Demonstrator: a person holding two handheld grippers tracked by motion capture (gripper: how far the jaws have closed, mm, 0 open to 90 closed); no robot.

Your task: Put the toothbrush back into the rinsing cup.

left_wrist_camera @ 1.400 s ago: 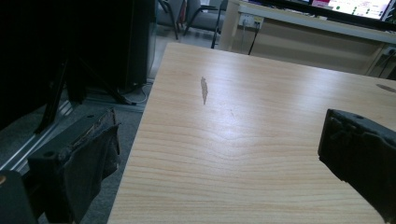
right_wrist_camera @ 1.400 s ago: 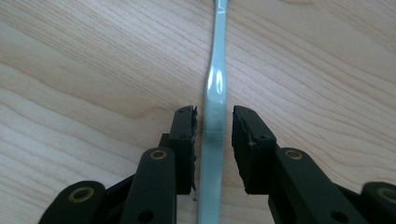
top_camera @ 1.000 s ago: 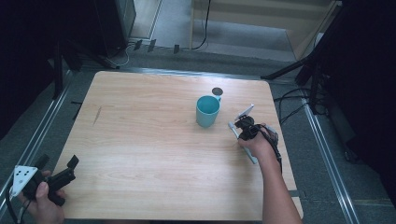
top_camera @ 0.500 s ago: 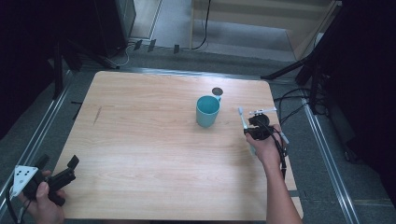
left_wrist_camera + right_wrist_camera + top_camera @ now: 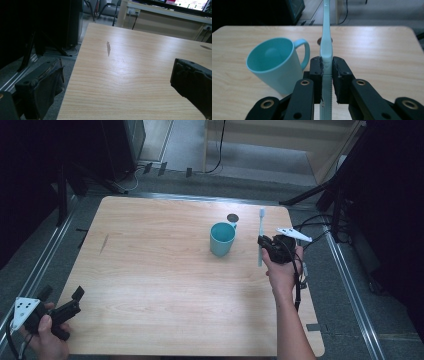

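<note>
Right gripper [image 5: 267,245]: jaws clamped mid-handle on toothbrush [image 5: 260,227], held just right of the mug [image 5: 222,239], above the desk [image 5: 150,270].
Left gripper [image 5: 62,307]: jaws apart, empty, at the desk's near-left corner.
Risks: the thin handle may pivot in the jaws; its tip may knock the mug.
Room: wide bare desk to the left; the right edge is close.

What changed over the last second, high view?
The right gripper stayed shut on the toothbrush and turned it: a second ago the toothbrush lay slanted beside the mug; now it runs nearly straight along the table's depth, head end away from the person. The hand also shifted slightly to the right. The mug, the dark disc behind it and the left gripper at the near left corner stayed put.
</note>
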